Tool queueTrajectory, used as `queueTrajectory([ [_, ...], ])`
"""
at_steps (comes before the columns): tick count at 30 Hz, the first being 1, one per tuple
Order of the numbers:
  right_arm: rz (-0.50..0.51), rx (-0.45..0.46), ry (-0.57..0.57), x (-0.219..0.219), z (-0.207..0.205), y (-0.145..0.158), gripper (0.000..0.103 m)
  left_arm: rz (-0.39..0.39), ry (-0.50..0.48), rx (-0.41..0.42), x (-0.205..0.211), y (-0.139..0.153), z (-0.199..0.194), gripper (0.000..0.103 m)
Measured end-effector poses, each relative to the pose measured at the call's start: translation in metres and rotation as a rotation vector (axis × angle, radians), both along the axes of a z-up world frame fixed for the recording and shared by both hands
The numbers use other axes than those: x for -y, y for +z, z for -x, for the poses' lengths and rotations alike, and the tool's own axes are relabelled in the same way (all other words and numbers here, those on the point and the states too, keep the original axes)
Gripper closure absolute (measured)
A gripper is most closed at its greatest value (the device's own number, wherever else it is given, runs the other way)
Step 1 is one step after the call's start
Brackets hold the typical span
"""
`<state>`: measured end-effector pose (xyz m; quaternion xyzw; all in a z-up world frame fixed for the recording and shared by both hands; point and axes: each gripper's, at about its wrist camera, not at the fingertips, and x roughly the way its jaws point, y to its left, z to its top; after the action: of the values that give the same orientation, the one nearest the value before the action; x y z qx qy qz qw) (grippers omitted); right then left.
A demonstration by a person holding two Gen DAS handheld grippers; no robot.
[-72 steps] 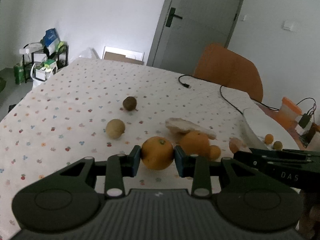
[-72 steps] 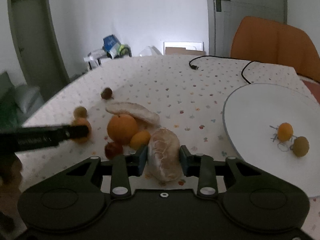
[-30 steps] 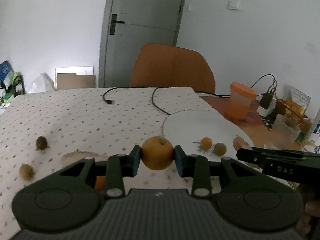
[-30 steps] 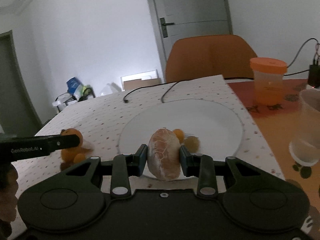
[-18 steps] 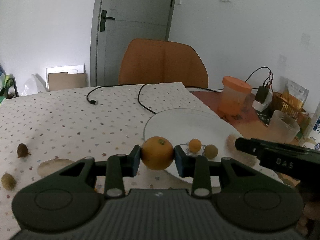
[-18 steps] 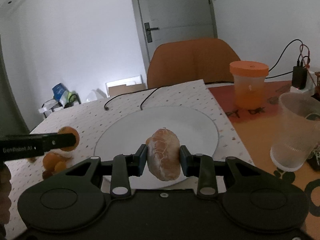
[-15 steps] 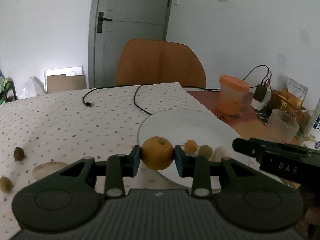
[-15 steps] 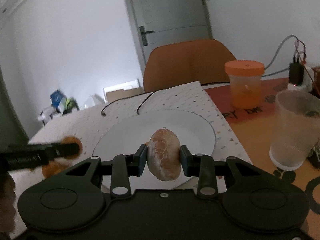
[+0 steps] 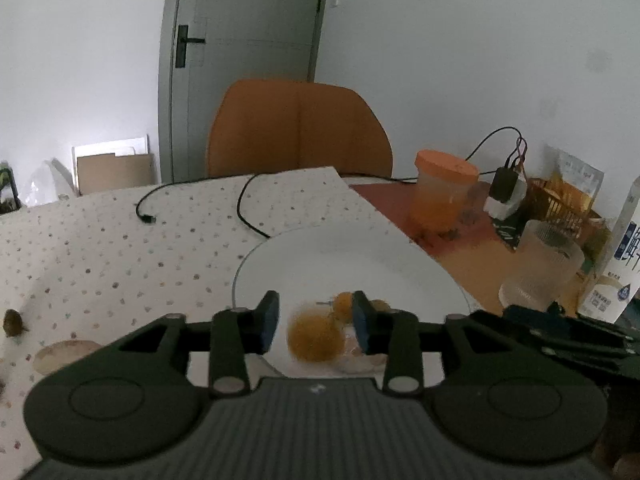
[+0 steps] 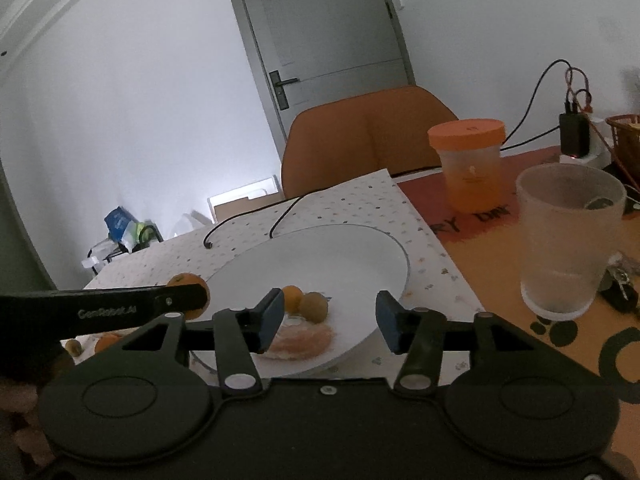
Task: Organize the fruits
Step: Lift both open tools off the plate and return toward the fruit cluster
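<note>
The task is judged to be partly done. On the white plate, at its near left part, four fruits are counted across the two views: a peeled citrus fruit lying flat, a small orange fruit and a small brownish-green fruit just behind it, and an orange, which is seen blurred in the left wrist view, below and between the jaws of the left gripper. The jaws of the left gripper are spread apart with clear gaps on both sides of the orange, so nothing is grasped; the blur suggests that the orange is just dropping or rolling onto the plate, but this cannot be told for certain. The jaws of the right gripper are also wide apart and empty, and the peeled citrus fruit is seen lying on the plate below them. What is left can be seen on the spotted tabletop to the left of the plate: a small dark fruit at the far left edge of the left wrist view, a pale flat piece, probably peel, nearer, and in the right wrist view some small fruits, one orange and one greenish, partly hidden under the left gripper. These are judged to need collecting before the work is finished. An orange-lidded jar and a frosted glass stand to the right of the plate and are not part of the task.
</note>
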<state>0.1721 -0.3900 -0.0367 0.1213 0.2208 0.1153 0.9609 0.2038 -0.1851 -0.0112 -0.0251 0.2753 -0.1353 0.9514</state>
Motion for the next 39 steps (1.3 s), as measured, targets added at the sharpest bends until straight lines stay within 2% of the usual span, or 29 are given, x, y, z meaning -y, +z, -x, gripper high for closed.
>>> queueTrajectory([
  [6, 0.02, 0.009, -0.024, -0.001, 0.011, 0.008, 0.047, 0.017, 0.006, -0.015, -0.017, 0.002, 0.013, 0.06],
  [9, 0.015, 0.013, -0.031, -0.004, 0.016, 0.01, 0.047, 0.025, 0.025, -0.007, -0.032, 0.004, 0.022, 0.051],
  [11, 0.015, 0.016, -0.036, -0.008, 0.019, 0.012, 0.045, 0.023, 0.047, -0.004, -0.041, 0.007, 0.028, 0.04],
  [13, 0.017, 0.022, -0.034, -0.012, 0.022, 0.014, 0.038, 0.018, 0.065, 0.003, -0.051, 0.01, 0.035, 0.037],
  [17, 0.013, 0.034, -0.021, -0.023, 0.022, 0.019, 0.03, 0.022, 0.107, 0.031, -0.072, 0.017, 0.048, 0.018],
  [20, 0.01, 0.054, -0.013, -0.032, 0.024, 0.024, 0.02, 0.013, 0.156, 0.041, -0.085, 0.021, 0.054, 0.014],
  [22, 0.006, 0.069, -0.005, -0.037, 0.026, 0.026, 0.008, 0.017, 0.178, 0.047, -0.093, 0.023, 0.059, 0.011],
  [25, 0.004, 0.076, 0.004, -0.042, 0.028, 0.029, 0.001, 0.028, 0.197, 0.051, -0.102, 0.025, 0.065, 0.009],
  [39, -0.043, 0.049, 0.055, -0.057, 0.035, 0.033, 0.0, 0.035, 0.285, 0.085, -0.142, 0.031, 0.098, 0.009],
])
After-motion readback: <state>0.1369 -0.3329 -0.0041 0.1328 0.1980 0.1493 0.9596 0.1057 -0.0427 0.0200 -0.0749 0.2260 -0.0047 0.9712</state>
